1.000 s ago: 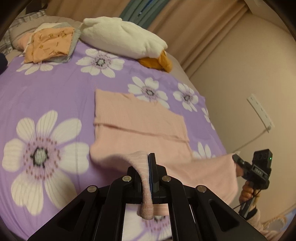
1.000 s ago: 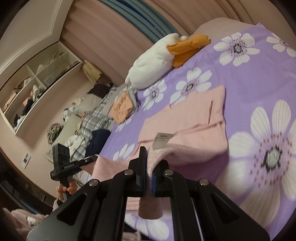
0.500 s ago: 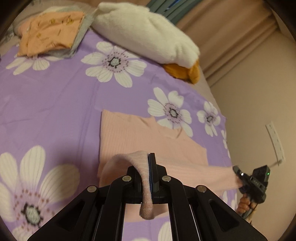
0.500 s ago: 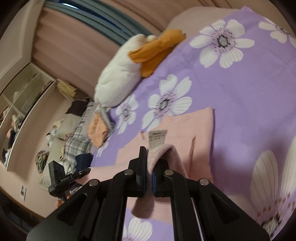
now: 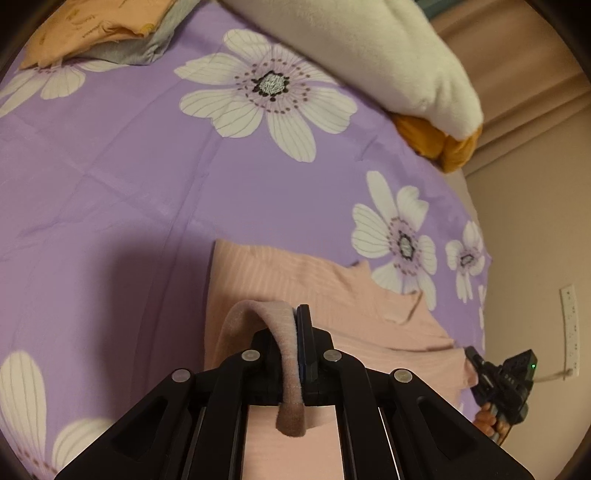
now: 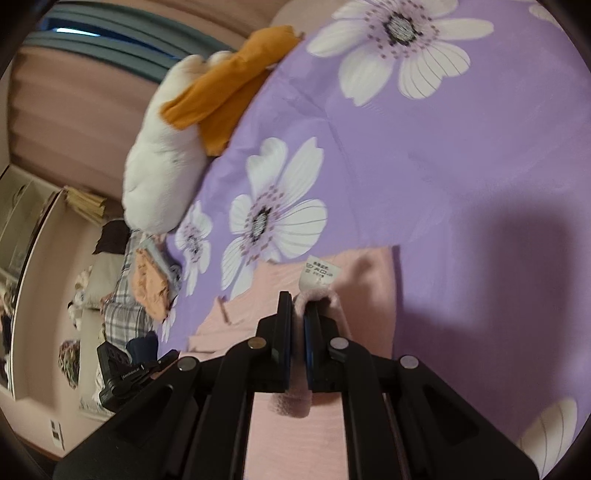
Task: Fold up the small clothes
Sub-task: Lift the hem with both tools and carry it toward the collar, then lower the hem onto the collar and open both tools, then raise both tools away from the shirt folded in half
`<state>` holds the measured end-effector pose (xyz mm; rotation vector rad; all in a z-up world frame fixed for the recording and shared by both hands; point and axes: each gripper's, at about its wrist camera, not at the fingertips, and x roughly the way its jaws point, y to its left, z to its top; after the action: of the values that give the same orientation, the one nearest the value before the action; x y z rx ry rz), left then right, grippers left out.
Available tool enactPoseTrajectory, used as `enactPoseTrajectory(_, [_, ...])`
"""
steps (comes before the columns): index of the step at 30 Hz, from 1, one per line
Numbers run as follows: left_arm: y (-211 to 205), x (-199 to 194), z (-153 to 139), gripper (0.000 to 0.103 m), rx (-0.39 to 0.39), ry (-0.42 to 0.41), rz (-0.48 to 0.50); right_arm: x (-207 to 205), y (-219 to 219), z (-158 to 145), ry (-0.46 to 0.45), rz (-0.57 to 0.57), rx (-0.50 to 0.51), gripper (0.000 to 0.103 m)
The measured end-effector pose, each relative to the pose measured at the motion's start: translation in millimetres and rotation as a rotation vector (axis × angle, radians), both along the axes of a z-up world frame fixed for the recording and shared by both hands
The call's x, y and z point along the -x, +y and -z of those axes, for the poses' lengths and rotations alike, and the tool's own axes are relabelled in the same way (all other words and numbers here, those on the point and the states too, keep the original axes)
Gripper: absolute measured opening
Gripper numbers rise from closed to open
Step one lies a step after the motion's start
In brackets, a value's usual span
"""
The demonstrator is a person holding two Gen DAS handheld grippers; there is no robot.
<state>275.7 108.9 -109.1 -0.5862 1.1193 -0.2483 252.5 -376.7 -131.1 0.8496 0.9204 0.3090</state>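
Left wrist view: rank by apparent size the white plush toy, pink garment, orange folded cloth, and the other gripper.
1. pink garment, though nearness to the camera inflates it
2. white plush toy, cut off by the frame edge
3. orange folded cloth, also cropped
4. right gripper, smallest and farthest away

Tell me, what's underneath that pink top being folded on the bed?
The pink top lies on a purple bedspread printed with white flowers. Both sets of jaws pinch its near edge. Whatever the bedspread shows directly beneath the fabric is covered, so I cannot see it.
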Motion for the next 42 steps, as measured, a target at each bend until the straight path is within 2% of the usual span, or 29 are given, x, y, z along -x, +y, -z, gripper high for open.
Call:
enactPoseTrajectory(5, [-2.0,-11.2,6.8,0.001,-0.036,0.035,0.006,-14.8,-2.5,12.5,0.070,0.016,0.025,0.009])
enactPoseTrajectory(7, [-0.7,-11.0,7.5,0.001,-0.035,0.047,0.014,-16.2,-4.0,13.4,0.075,0.016,0.021,0.016])
enactPoseTrajectory(8, [1.2,-8.6,5.8,0.002,-0.038,0.044,0.023,-15.9,-6.0,12.6,0.069,0.021,0.012,0.024])
enactPoseTrajectory(11, [8.4,-4.0,-3.1,0.014,-0.088,0.022,0.016,-12.3,-17.3,5.3,0.039,0.061,0.004,0.036])
enactPoseTrajectory(12, [10.6,-3.8,-5.7,0.024,-0.104,0.014,0.006,-10.3,-22.5,1.7,0.029,0.080,0.008,0.037])
enactPoseTrajectory(13, [16.1,-1.3,-10.3,0.029,-0.117,0.001,-0.007,-8.3,-26.1,-1.9,0.021,0.090,0.015,0.037])
enactPoseTrajectory(18, [28.6,13.3,-30.5,0.029,-0.125,-0.058,-0.017,7.8,-19.7,-24.5,-0.051,0.032,0.078,0.036])
enactPoseTrajectory(21, [15.1,31.3,-39.5,0.029,-0.166,-0.093,0.045,27.6,-2.9,-38.3,-0.124,-0.065,0.146,0.032])
enactPoseTrajectory(24, [-8.2,54.2,-38.3,0.029,-0.181,-0.113,0.139,44.7,24.2,-41.4,-0.137,-0.181,0.251,0.026])
enactPoseTrajectory(27, [-31.7,70.5,-23.2,0.029,-0.181,-0.094,0.220,55.9,57.2,-31.5,-0.136,-0.301,0.372,0.023])
enactPoseTrajectory(29, [-48.1,75.3,-9.5,0.029,-0.216,-0.081,0.260,54.0,74.2,-22.4,-0.134,-0.348,0.439,0.021])
enactPoseTrajectory(33, [-65.9,67.9,10.3,0.029,-0.269,-0.065,0.285,36.9,99.2,-2.2,-0.113,-0.393,0.567,0.020])
enactPoseTrajectory(36, [-70.1,55.8,13.6,0.029,-0.274,-0.084,0.268,20.0,108.0,3.0,-0.127,-0.401,0.636,0.017])
enactPoseTrajectory(42, [-70.3,10.5,7.9,0.029,-0.266,-0.124,0.195,-23.8,114.2,-8.9,-0.161,-0.335,0.658,0.017])
